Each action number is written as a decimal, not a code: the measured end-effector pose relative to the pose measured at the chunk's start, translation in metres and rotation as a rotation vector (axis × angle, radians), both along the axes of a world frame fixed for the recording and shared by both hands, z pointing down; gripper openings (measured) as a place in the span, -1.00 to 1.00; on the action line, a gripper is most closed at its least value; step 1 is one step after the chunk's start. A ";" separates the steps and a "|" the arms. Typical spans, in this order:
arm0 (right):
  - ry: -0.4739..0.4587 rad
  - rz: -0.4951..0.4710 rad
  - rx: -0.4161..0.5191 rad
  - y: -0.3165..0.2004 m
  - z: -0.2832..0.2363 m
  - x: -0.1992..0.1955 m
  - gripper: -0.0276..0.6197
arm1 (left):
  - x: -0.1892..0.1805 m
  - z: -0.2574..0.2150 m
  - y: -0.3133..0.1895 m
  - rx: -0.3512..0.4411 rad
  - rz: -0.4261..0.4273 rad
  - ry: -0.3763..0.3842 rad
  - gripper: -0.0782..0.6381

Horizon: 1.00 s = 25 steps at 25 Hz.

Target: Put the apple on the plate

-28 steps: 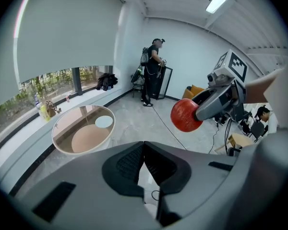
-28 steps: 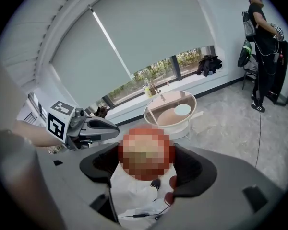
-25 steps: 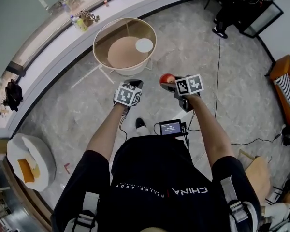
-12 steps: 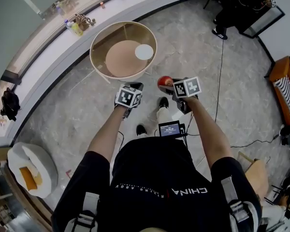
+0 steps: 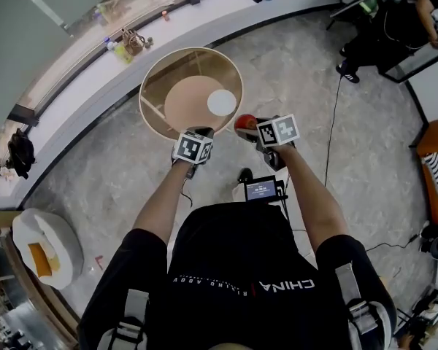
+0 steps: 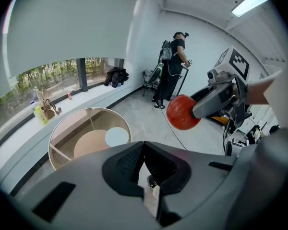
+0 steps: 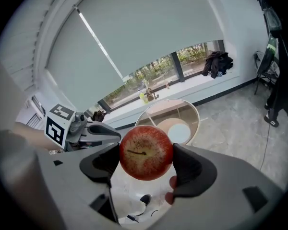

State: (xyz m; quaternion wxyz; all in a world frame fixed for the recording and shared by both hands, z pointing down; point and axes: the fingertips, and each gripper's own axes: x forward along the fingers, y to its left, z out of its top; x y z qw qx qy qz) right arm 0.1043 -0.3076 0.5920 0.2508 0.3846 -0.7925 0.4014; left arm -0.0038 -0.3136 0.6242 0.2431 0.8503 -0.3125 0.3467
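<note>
Apple (image 7: 146,152) in right claw (image 7: 145,161); "CHINA" on shirt (image 5: 226,257)

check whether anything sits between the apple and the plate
Nothing visible does. The apple, gripped in the right tongs, hangs beside the table, and the plate lies bare on it.

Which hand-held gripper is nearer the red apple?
Right: the right hand-held gripper is clamped on the round red apple; the left hand-held gripper is shut, empty, apart to its left.
</note>
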 end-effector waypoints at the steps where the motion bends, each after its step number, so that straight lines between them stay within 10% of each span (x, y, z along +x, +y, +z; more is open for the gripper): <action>1: -0.001 -0.009 -0.002 -0.008 -0.001 0.004 0.23 | 0.006 -0.001 -0.007 -0.003 -0.013 0.007 -0.73; 6: 0.008 -0.051 -0.025 -0.043 0.008 0.003 0.23 | 0.032 0.000 -0.027 -0.047 -0.081 0.072 -0.73; 25: 0.059 0.003 0.006 -0.108 -0.004 -0.030 0.23 | -0.014 -0.003 -0.099 -0.006 0.085 0.027 -0.73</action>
